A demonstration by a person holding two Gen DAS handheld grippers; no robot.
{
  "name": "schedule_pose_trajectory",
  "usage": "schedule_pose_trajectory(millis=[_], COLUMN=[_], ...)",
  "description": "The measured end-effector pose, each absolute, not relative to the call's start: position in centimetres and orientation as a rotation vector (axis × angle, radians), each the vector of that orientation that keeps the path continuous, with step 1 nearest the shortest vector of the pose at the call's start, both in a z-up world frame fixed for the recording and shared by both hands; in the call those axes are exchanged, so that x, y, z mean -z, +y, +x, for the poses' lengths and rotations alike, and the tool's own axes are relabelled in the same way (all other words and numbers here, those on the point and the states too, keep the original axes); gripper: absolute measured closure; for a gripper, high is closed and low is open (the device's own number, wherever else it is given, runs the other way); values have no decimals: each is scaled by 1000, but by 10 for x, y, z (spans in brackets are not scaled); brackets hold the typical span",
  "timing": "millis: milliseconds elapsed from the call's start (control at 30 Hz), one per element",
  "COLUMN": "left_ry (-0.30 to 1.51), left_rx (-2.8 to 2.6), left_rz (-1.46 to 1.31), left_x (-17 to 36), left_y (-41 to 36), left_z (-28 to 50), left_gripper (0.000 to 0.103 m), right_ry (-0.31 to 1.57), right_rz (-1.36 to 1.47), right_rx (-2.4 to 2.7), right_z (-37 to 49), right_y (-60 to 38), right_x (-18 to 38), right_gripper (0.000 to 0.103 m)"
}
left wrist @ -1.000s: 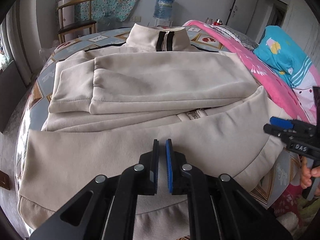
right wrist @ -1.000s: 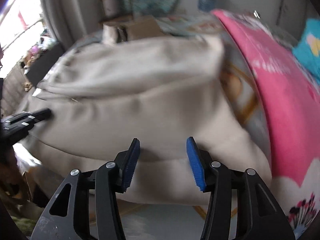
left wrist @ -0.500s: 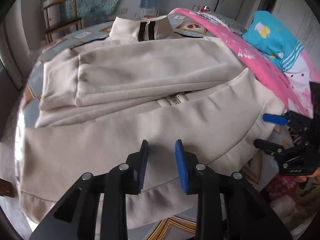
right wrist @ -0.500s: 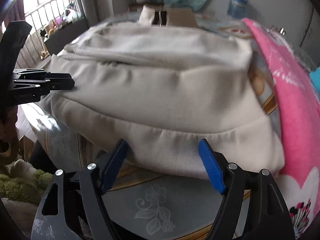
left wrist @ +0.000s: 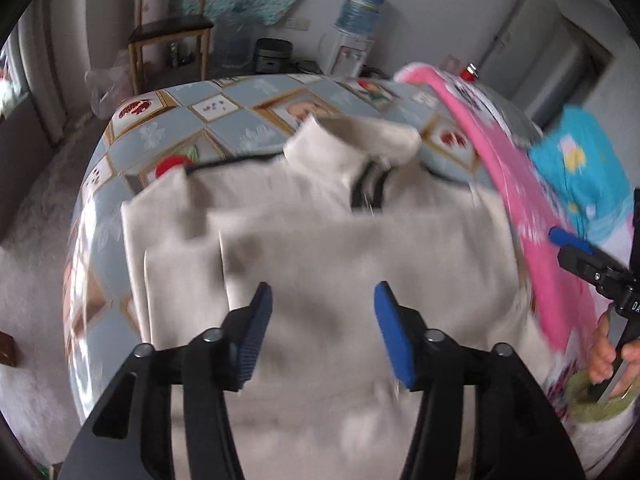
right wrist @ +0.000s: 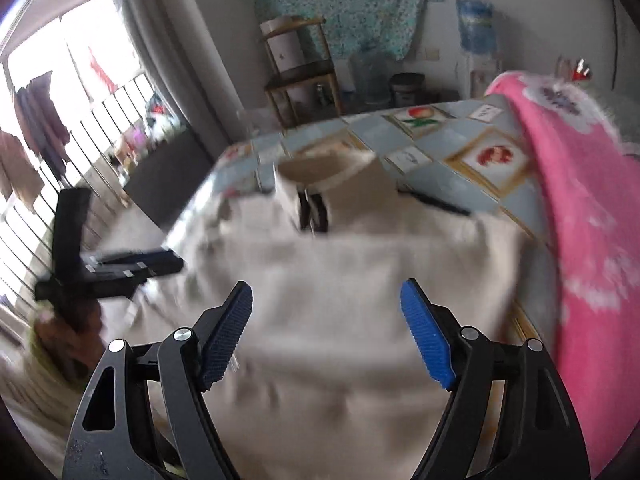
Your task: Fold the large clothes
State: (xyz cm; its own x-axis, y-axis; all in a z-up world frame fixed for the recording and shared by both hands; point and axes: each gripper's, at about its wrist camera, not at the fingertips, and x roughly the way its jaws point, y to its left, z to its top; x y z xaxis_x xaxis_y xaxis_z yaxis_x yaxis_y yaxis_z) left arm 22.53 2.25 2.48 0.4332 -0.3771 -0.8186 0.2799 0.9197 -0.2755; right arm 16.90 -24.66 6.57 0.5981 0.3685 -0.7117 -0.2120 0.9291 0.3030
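left wrist view: left gripper [left wrist: 323,332] opening, empty, above the folded cream jacket [left wrist: 320,248]; right gripper [right wrist: 326,332] opening wide, holding nothing.

Jacket [left wrist: 320,248] and blanket [left wrist: 532,216] on bed [left wrist: 224,120]

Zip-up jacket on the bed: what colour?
Beige, with a dark zip strip at the collar: the zip-up jacket shows best in the left wrist view.

Patterned bedspread [left wrist: 240,120], pink blanket [right wrist: 580,216] — wooden chair [left wrist: 172,36], water dispenser [left wrist: 352,36], floral curtain [right wrist: 344,0] behind.
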Motion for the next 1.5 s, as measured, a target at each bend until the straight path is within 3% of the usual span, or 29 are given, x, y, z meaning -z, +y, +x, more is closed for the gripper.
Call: schedule_pose_trajectory(millis=[333, 633, 733, 900, 933, 1000, 1100, 1333, 1500], left_ry=[1036, 1153, 1173, 1163, 1151, 1122, 1091, 987, 957], left_rx=[347, 304, 328, 370, 378, 391, 397, 489, 535], left_rz=[-225, -199, -198, -127, -111, -78, -39, -24, -12], left_x=[-31, 11, 17, 10, 7, 1, -6, -32, -22], left_y=[2, -17, -20, -29, -31, -33, -35, -17, -5], left_z=[361, 423, 425, 414, 410, 405, 396, 347, 302], left_gripper=[47, 48, 59, 89, 91, 95, 98, 99, 101], right_ry=[1058, 1193, 1217, 1222, 1216, 1195, 1170, 1074, 1065], right_rz=[345, 322, 288, 248, 247, 219, 175, 99, 17], right_rx=[-314, -326, -317, -307, -312, -325, -331, -379, -404], right_z=[348, 419, 428, 420, 414, 407, 395, 340, 296], right_y=[-260, -241, -232, -228, -228, -228, -227, -225, -214], right_x=[-39, -3, 7, 8, 5, -2, -13, -45, -29], right_gripper=[29, 30, 40, 73, 75, 91, 97, 98, 97])
